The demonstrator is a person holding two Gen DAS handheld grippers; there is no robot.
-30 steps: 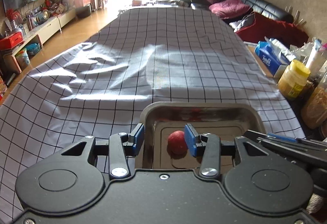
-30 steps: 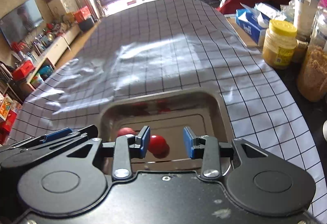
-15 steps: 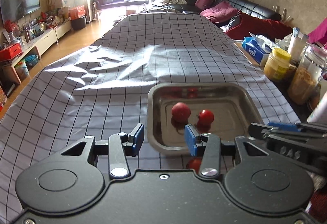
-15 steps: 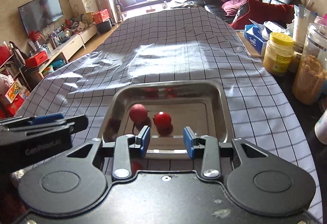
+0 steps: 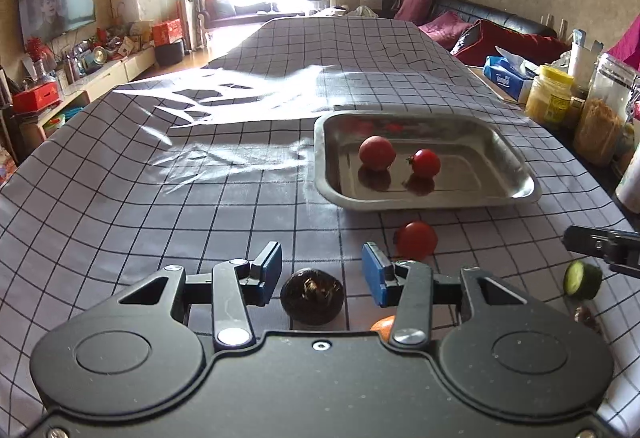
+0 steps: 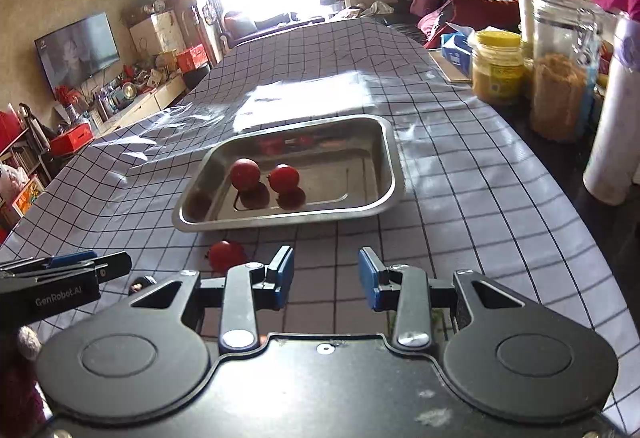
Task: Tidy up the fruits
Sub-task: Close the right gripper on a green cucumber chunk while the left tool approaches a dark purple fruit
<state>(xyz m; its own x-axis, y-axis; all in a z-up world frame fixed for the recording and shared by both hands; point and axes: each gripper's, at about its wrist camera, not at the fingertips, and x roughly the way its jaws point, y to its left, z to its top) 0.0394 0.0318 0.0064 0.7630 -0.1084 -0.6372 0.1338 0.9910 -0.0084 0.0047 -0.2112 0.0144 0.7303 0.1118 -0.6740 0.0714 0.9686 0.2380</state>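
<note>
Fruits: two red tomatoes [image 5: 400, 160] gathered in shiny steel tray [image 5: 520, 174], dark round fruit [image 5: 312, 296] framed between spread-jawed left gripper [image 5: 322, 272] (likely next), right gripper [image 6: 326, 278] likewise spread, empty.

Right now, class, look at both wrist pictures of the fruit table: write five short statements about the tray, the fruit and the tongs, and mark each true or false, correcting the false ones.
1. The metal tray holds two red fruits. True: a larger red fruit and a smaller tomato.
2. The left tongs are shut on the dark fruit. False: they are open, and the dark fruit lies on the cloth between the fingers, apart from both.
3. A red tomato lies on the cloth in front of the tray. True.
4. The right tongs hold a tomato. False: they are open and hold nothing.
5. The green fruit half is in the tray. False: it lies on the cloth.
</note>
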